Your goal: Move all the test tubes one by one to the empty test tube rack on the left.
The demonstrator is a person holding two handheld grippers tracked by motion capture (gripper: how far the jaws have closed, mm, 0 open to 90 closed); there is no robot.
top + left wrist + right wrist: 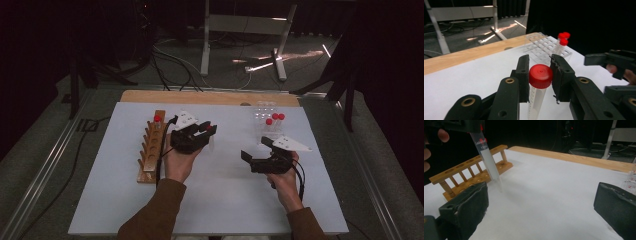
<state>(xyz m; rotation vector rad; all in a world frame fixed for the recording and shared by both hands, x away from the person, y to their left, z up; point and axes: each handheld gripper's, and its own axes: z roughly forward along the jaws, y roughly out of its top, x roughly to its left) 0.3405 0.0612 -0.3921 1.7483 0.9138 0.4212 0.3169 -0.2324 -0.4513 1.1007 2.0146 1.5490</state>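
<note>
Step in hand: a red-capped tube (539, 82) is being carried from the clear plastic rack (265, 116) toward the wooden rack (152, 146), as I judge it; the wooden rack already has one red-capped tube (157, 119) at its far end.

Left hand-held gripper (202, 131): it is clenched on the tube just under the red cap, with one pad on each side (this is very clear in the left gripper view). The tube hangs down and a little tilted, with its tip above the white tabletop (225, 200), not touching it as far as I can tell.

Where the tube is: in the air between the two racks, closer to the wooden one; in the right gripper view its frosted body (489, 161) is in front of the wooden rack (471, 173).

Right hand-held gripper (260, 156): it is released, the jaws are standing wide apart and nothing is between them. It hovers near the clear rack, where two red-capped tubes (275, 119) remain.

Next move: the left hand must bring the tube upright over a free hole of the wooden rack, lower it straight in, and only then let go.
</note>
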